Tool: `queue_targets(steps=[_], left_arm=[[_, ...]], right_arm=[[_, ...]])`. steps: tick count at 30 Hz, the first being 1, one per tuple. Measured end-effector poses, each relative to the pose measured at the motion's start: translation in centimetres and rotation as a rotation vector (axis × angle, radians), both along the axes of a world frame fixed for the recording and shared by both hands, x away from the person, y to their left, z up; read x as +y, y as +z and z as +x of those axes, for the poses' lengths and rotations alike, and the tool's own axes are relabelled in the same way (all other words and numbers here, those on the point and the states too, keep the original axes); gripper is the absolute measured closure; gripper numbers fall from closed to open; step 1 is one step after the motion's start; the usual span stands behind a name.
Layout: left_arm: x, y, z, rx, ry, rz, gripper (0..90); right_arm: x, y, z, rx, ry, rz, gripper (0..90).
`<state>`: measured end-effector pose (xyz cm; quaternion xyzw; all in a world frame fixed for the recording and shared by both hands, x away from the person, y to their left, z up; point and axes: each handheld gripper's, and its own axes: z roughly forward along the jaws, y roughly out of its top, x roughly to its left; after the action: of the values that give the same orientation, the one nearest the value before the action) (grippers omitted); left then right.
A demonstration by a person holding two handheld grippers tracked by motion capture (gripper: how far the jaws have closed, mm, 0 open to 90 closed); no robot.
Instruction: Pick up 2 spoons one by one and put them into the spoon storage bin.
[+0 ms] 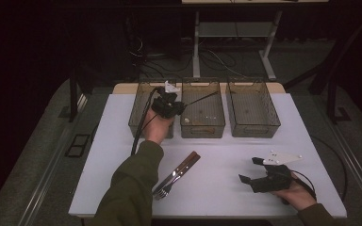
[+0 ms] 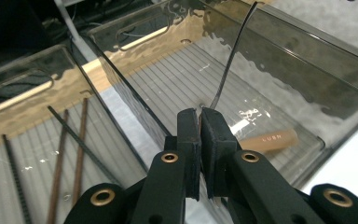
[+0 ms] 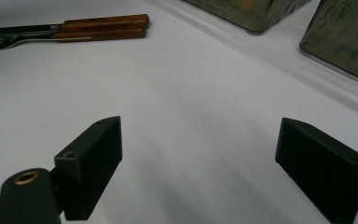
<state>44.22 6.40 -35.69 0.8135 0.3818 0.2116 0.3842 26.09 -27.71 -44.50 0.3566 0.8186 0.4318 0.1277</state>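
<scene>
Left gripper (image 1: pixel 168 104) fingers (image 2: pixel 216 135) pinch one end of a thin dark metal utensil (image 2: pixel 233 58), a slim curved rod-like stem; in the high view its long axis runs roughly level from the gripper toward the right, out over the middle bin (image 1: pixel 202 123), free end near that bin's far right corner. Which utensil it is, cannot tell. Three clear smoky plastic bins with ribbed floors stand in a row at the far side of the white bench (image 1: pixel 226 160). Left bin (image 2: pixel 9 154) holds several long thin sticks (image 2: pixel 80 149), some brown, some black. Middle bin holds a pale tan piece with lettering (image 2: pixel 272 139). Right bin (image 1: pixel 253 108) looks bare. Right gripper (image 1: pixel 250 176) rests on the bench near right, fingers (image 3: pixel 93 158) spread wide, nothing between. A wood-handled fork (image 1: pixel 176 175) and a matching piece lie side by side on the bench, diagonal.
</scene>
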Motion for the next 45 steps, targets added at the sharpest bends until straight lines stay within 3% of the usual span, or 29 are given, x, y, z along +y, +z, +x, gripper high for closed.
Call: queue_targets(steps=[3,5,16,27,37,42,45], left_arm=[[-0.7,-0.4,0.6,0.010,0.012,0.005,86.6],[-1.1,-0.6,1.0,0.014,0.012,0.030,86.6],[-2.0,-2.0,1.9,0.058,0.082,0.041,86.5],[-3.1,-3.0,1.9,0.084,0.050,0.089,86.1],[-3.4,-3.0,1.9,0.094,0.035,0.083,82.7],[-3.5,-2.6,1.7,0.075,0.012,0.073,77.6],[-3.4,-2.1,1.5,0.071,0.004,0.036,72.8]], right_arm=[[0.0,0.0,0.0,-0.002,0.001,0.000,14.6],[0.0,0.0,0.0,-0.004,0.002,0.001,14.6],[-0.1,0.1,-0.1,-0.002,0.002,0.007,14.6],[-0.1,0.1,-0.1,-0.003,0.001,0.004,14.5],[-0.1,0.1,-0.1,-0.003,0.002,0.001,14.6],[-0.1,0.1,-0.1,-0.004,0.003,0.001,14.6],[-0.1,0.1,-0.1,-0.004,0.002,0.002,14.5]])
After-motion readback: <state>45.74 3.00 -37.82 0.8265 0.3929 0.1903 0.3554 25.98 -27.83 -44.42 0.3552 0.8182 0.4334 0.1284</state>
